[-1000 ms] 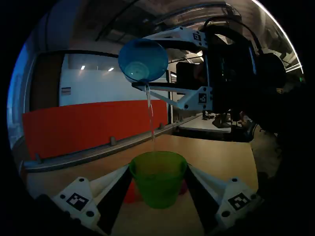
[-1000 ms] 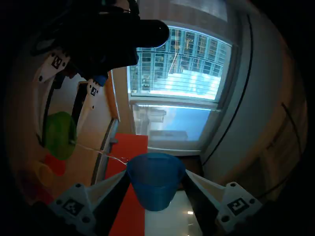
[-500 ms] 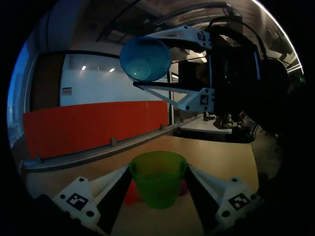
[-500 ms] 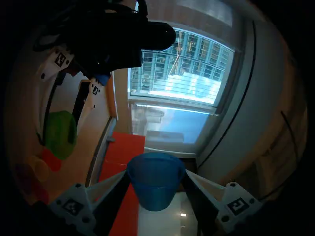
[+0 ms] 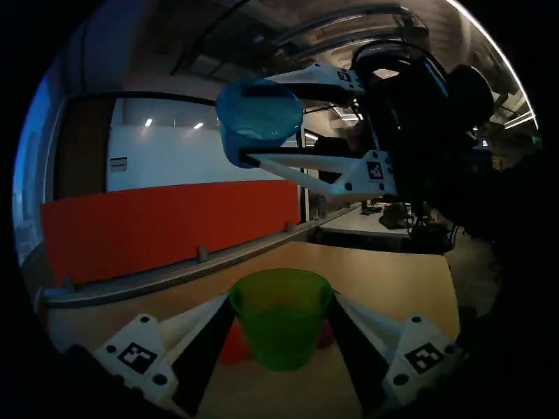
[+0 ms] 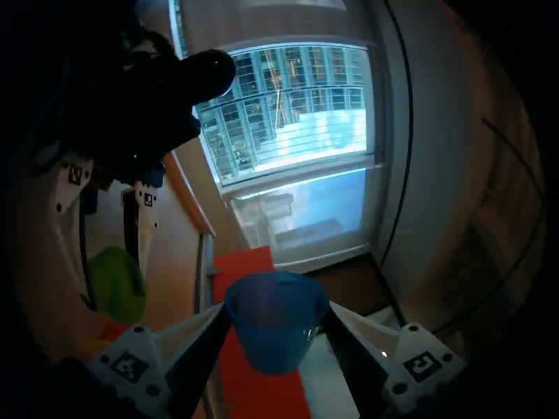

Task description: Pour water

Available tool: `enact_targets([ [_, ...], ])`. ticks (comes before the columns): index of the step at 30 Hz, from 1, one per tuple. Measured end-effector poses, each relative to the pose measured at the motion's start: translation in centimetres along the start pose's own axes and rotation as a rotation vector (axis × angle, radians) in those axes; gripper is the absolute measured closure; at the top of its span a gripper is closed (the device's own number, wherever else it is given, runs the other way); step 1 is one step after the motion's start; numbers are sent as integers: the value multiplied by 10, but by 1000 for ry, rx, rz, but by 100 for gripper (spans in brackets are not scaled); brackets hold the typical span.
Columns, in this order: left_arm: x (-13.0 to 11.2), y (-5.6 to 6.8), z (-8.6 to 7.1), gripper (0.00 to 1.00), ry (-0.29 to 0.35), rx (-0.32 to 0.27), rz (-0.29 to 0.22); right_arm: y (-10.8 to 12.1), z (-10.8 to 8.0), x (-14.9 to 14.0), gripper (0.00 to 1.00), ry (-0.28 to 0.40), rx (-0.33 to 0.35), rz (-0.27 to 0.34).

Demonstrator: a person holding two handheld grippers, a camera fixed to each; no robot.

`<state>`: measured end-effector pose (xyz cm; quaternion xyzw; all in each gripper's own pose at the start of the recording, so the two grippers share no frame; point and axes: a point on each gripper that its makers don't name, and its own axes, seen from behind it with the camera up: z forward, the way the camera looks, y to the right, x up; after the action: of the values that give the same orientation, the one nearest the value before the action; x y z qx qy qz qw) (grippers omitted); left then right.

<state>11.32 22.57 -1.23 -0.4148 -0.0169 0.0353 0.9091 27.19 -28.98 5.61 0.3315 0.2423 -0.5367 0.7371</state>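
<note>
Blue cup [image 5: 257,120] translucent, tilted, gripped by rt claw [image 6: 277,314], green cup [image 5: 281,328] translucent, upright, gripped by lt claw [image 5: 281,302]

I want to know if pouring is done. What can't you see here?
Water level in the green cup: left gripper view, dim light and tinted wall hide it.
Whether the blue cup is empty: both views, too dim inside.
Red thing behind the green cup: left gripper view, mostly covered.
</note>
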Motion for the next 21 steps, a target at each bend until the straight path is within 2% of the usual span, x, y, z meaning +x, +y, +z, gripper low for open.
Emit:
enact_targets([
  [10, 1, -1, -1, 13, -1, 3, 8, -13, -9, 12, 10, 11, 21, 377],
  [21, 2, -4, -3, 13, 0, 12, 9, -25, -16, 26, 10, 5, 72, 855],
])
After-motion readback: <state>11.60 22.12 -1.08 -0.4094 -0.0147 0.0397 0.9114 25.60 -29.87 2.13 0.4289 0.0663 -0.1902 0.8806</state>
